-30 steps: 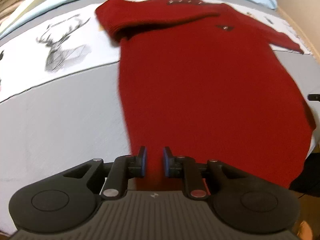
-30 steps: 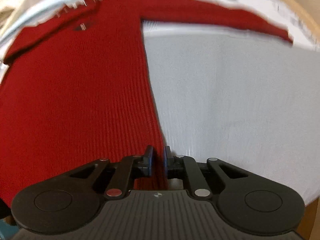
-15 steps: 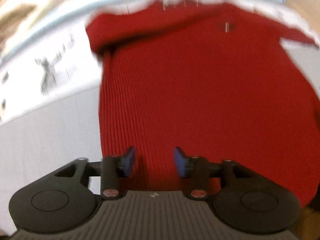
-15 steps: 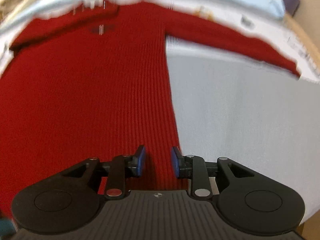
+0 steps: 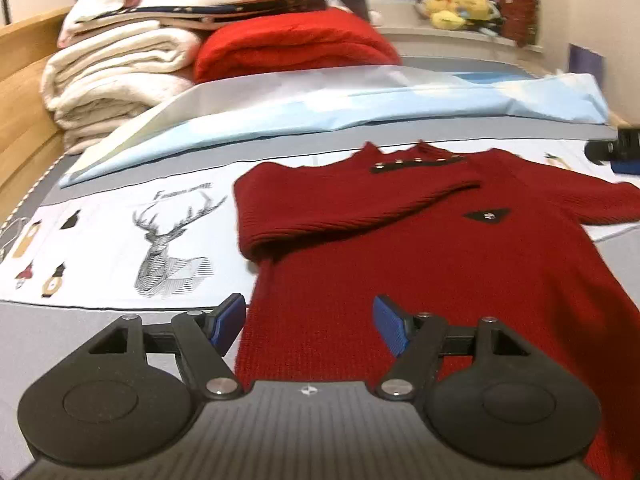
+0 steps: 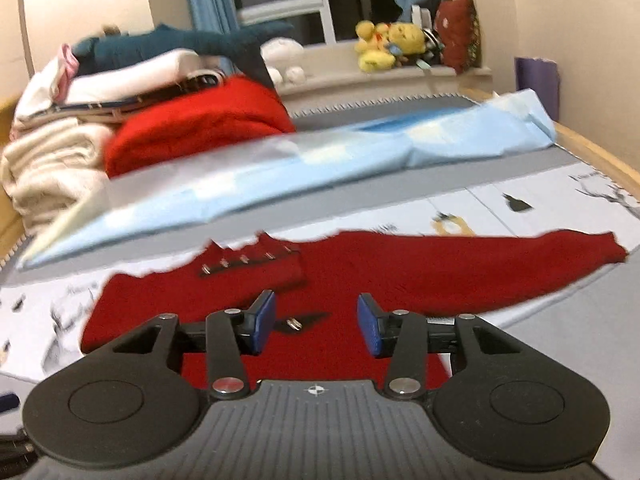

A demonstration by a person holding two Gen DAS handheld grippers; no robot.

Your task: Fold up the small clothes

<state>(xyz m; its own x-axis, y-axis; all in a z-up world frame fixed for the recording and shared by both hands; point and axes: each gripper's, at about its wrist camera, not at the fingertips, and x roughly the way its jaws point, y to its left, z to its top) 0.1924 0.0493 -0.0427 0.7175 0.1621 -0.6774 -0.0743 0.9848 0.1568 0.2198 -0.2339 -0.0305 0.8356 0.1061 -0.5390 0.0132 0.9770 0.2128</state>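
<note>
Left gripper (image 5: 309,326): jaws apart, have just been opening, nothing pinched. Blue pads (image 5: 390,330) hang above the red sweater (image 5: 460,280), no contact visible. Sweater's left edge runs up between the fingers.

Right gripper (image 6: 316,326): jaws apart too (narrower gap than left), also just been opening, holding nothing. Sweater chest with its small dark patch (image 6: 304,318) shows through the gap.

Sweater lies flat on the grey bed sheet (image 5: 60,340), front up, hem toward the cameras, collar at 12 o'clock. One sleeve is folded across the chest, cuff (image 5: 460,178) ending near the row of metal collar studs (image 5: 416,162). Other sleeve (image 6: 500,260) is stretched straight out toward 3 o'clock in the right wrist view.

At 10 o'clock of the sweater in the left view: deer print (image 5: 172,248) on the white band of the sheet.

Beyond the collar: folded pale blue cloth (image 5: 360,108) lying crosswise.

Further, 11 o'clock: stack of cream blankets (image 5: 112,80), bright red folded knit (image 5: 292,44) beside it.

Far back, 1 o'clock: yellow plush toys (image 6: 388,46) on the window ledge (blurred).
</note>
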